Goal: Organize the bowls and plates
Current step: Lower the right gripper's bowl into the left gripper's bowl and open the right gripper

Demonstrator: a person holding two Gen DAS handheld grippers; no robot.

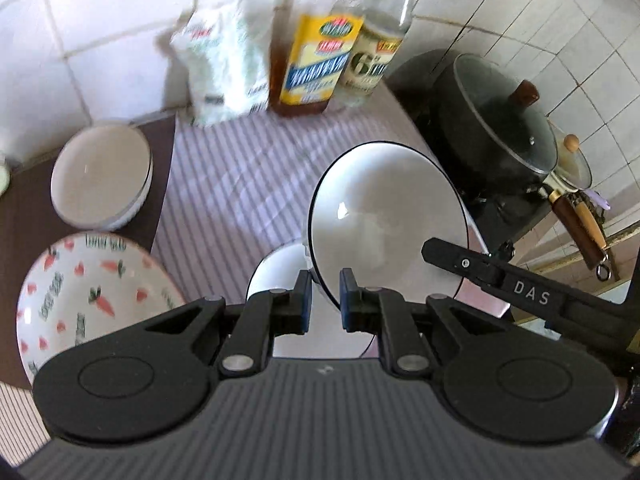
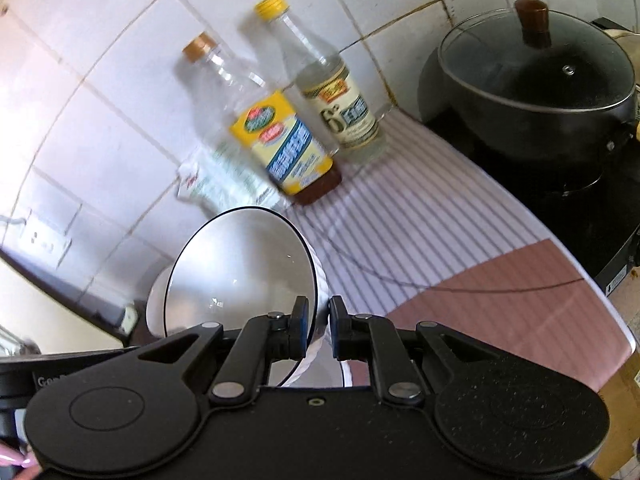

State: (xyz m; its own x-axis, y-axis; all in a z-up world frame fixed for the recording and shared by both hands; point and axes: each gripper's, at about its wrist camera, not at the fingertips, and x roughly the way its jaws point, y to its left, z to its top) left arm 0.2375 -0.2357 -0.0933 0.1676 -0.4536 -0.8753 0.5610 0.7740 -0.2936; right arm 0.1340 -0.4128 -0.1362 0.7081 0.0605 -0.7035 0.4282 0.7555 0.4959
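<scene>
Each gripper (image 1: 325, 300) (image 2: 319, 326) pinches a bowl (image 1: 384, 216) (image 2: 240, 272) rim — striped mat (image 1: 240, 184) beyond.

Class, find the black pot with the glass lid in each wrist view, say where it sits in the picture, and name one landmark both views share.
Left wrist view: the black pot sits at the right edge, in the upper half, beyond the striped cloth.
Right wrist view: the black pot fills the upper right corner.
Shared landmark: the yellow-label bottle by the tiled wall.
</scene>
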